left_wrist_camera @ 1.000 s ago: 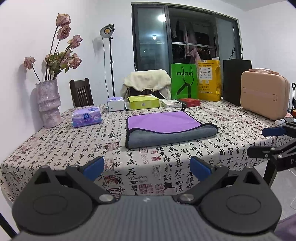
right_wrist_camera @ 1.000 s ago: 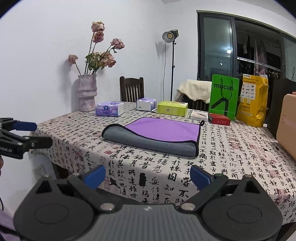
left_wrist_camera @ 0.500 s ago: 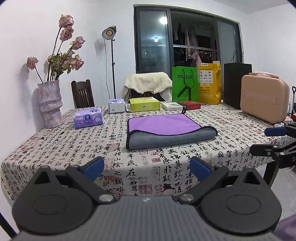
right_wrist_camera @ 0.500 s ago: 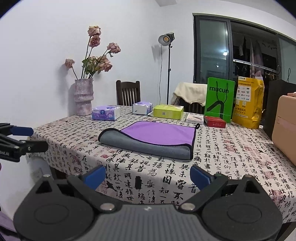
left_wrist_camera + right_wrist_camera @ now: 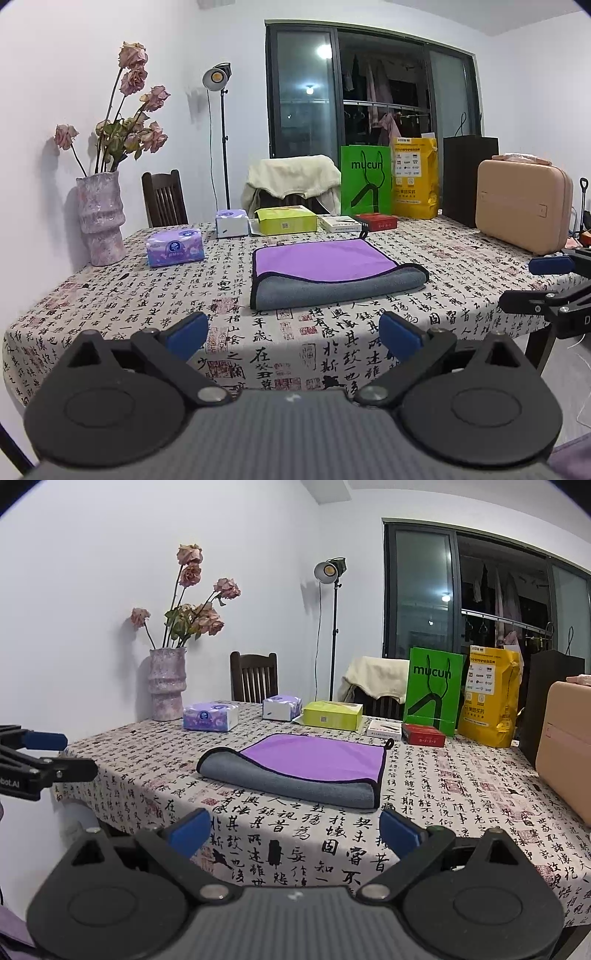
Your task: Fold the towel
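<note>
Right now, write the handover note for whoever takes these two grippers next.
Left gripper: open, empty, held short of the table's near edge.
Right gripper: open, empty, also off the towel.
The purple-and-grey microfibre towel lies mid-table on the calligraphy-print tablecloth, folded once, its rolled fold toward you.
Done: one fold. Left: probably another fold across; neither gripper touches it.

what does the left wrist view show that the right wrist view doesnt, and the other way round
Only the left wrist view shows the whole tan suitcase and the right hand-held gripper side-on at its right edge, open.

Only the right wrist view shows the left hand-held gripper side-on at its left edge, open, and the table's near left corner.

Both show the towel, folded with purple on top and grey along the near fold, plus the vase, the tissue packs and the green bag. Neither hand-held gripper touches the towel.
</note>
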Available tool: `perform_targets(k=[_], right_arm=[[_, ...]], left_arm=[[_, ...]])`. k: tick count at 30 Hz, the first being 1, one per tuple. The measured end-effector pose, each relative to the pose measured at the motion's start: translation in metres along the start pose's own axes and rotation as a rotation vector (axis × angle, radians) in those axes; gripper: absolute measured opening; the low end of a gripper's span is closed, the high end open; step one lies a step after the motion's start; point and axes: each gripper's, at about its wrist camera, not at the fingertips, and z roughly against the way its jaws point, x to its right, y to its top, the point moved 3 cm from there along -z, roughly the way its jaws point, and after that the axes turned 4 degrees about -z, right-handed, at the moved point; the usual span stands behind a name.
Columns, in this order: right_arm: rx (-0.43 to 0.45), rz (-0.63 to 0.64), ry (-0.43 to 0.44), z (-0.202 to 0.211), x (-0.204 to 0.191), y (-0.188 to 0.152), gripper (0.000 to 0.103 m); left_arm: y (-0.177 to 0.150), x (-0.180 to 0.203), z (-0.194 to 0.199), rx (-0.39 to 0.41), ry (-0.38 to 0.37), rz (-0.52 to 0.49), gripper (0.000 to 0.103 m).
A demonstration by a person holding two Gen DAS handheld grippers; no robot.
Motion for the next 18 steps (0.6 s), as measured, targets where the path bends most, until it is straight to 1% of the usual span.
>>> perform_targets(k=[11,18], right_arm=[[-0.016,-0.004,0.004,-0.005,0.001,-0.004,0.095],[-0.03,-0.015,-0.006,-0.014,0.006,-0.004,0.095]], left_arm=[[-0.002,-0.002,-0.005,-0.015,0.001,0.006,0.101],[-0.002,-0.004,-0.02,-0.029,0.003,0.021,0.101]])
